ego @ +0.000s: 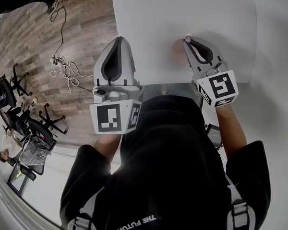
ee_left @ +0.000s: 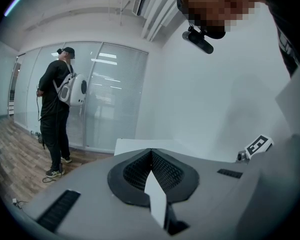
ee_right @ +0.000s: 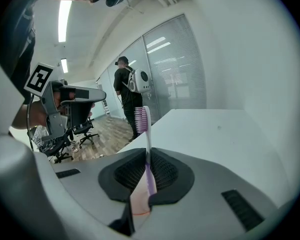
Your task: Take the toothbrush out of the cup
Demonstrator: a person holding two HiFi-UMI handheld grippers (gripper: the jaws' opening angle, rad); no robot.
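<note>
- Pinches the toothbrush low on its handle in the jaws of the right gripper, bristle head upright beyond the tips.
- In the head view, shows only the brush's pink tip at upper right, over the desk.
- Shows the left gripper with jaws pressed together on nothing, at centre left of the head view, off the desk's edge.
- Cannot place the cup for sure: only a faint tan patch beneath the right gripper in the head view, too dim to call.
- Could lose the brush by twisting or sliding: thin, smooth handle caught at one narrow spot, likely to pivot if the squeeze eases.
- Could drag or tip the cup on a slanted lift, should the handle's end sit inside it; a guess, since unseen.
- Surface: plain white, smooth, bare wherever visible.
- Room: wood floor along the left of the head view, loose cables across it, office chairs at lower left.
- Beyond, a glass wall with blinds, and a person with a white backpack standing beside it.
</note>
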